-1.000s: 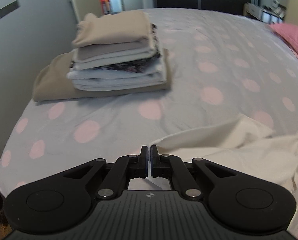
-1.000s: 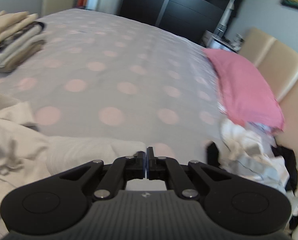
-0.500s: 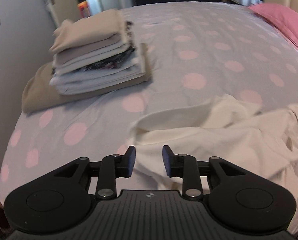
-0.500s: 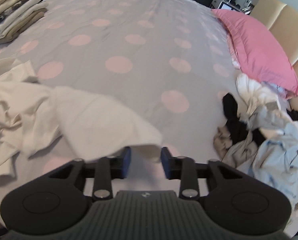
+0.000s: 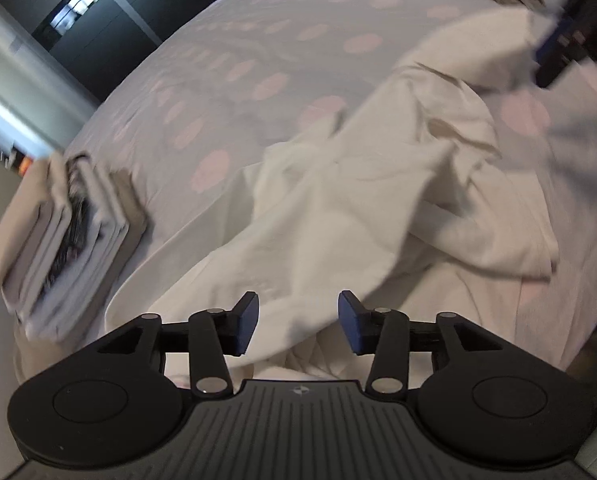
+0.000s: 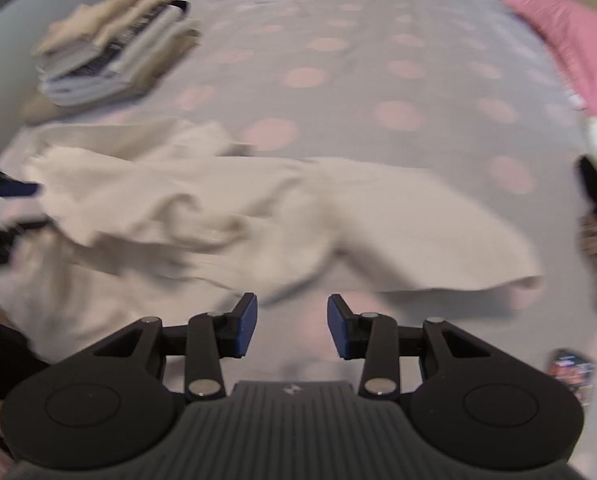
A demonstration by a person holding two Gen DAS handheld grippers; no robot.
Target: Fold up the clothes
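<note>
While its jaws are opening, the left gripper (image 5: 298, 322) hangs over the near edge of the cream garment (image 5: 362, 208); cloth shows in the gap, but neither pad presses it. The garment sprawls crumpled across the spotted bedspread (image 5: 234, 80), with the folded stack (image 5: 66, 232) at the left. In the right wrist view, the right gripper (image 6: 291, 326) is also opening, about half apart, nothing between the pads, just short of the garment's near hem (image 6: 398, 280).
</note>
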